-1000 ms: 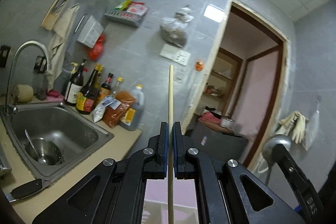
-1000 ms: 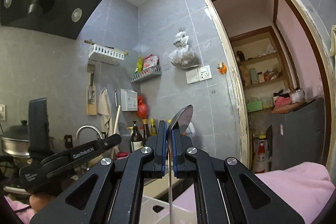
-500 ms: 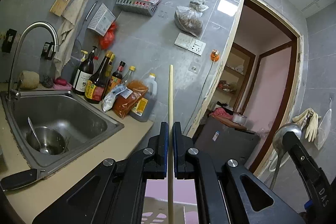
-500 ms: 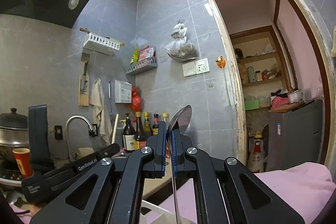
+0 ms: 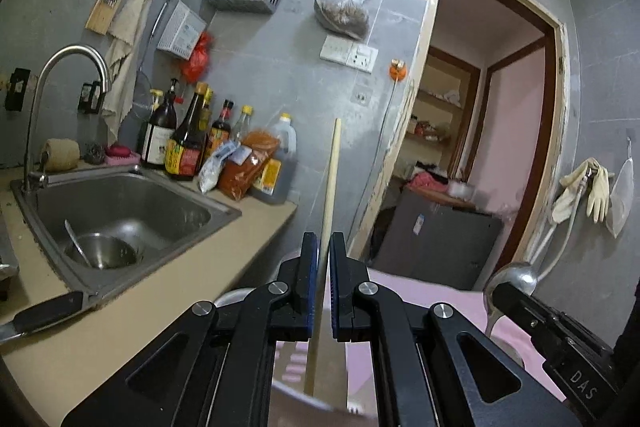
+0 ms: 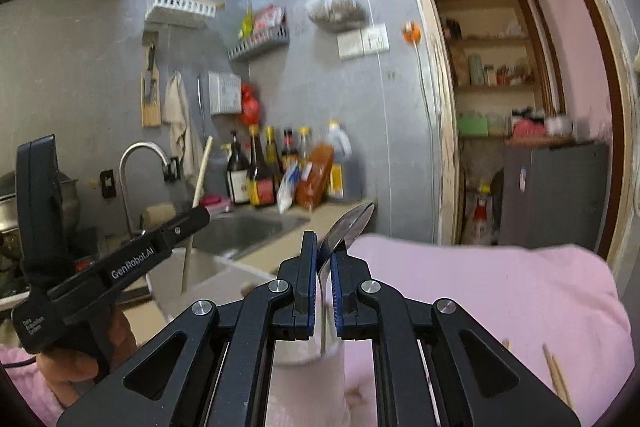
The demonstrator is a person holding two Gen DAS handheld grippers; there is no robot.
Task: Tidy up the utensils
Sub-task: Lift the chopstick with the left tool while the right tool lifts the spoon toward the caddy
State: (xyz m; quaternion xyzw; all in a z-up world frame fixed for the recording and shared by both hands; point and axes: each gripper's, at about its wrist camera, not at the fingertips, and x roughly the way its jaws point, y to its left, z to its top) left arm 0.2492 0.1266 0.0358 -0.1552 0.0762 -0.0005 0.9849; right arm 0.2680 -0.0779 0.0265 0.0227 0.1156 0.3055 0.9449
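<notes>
My left gripper (image 5: 323,267) is shut on a pale wooden chopstick (image 5: 330,183) that stands nearly upright, its lower end over a white slotted holder (image 5: 294,373). The right wrist view shows the same left gripper (image 6: 200,217) with the chopstick (image 6: 200,171) reaching down in front of a white holder (image 6: 200,269). My right gripper (image 6: 324,259) grips a metal spoon (image 6: 348,227) by its neck. Its jaws are just opening, and the bowl leans right above the pads. The handle hangs down over a white cup-like container (image 6: 298,355). In the left wrist view the right gripper (image 5: 506,293) and the spoon (image 5: 510,277) sit low on the right.
A steel sink (image 5: 120,211) holding a bowl and ladle lies to the left, with a tap (image 5: 68,67) and sauce bottles (image 5: 188,143) behind it. A black-handled knife (image 5: 48,313) lies on the beige counter (image 5: 140,311). Pink cloth (image 6: 480,299) covers the lower right, with loose chopsticks (image 6: 556,375) on it.
Both grippers have sunk toward the counter, and the white holders have come into view beneath them. The chopstick and the spoon stay in the jaws; the right jaws have parted slightly.
</notes>
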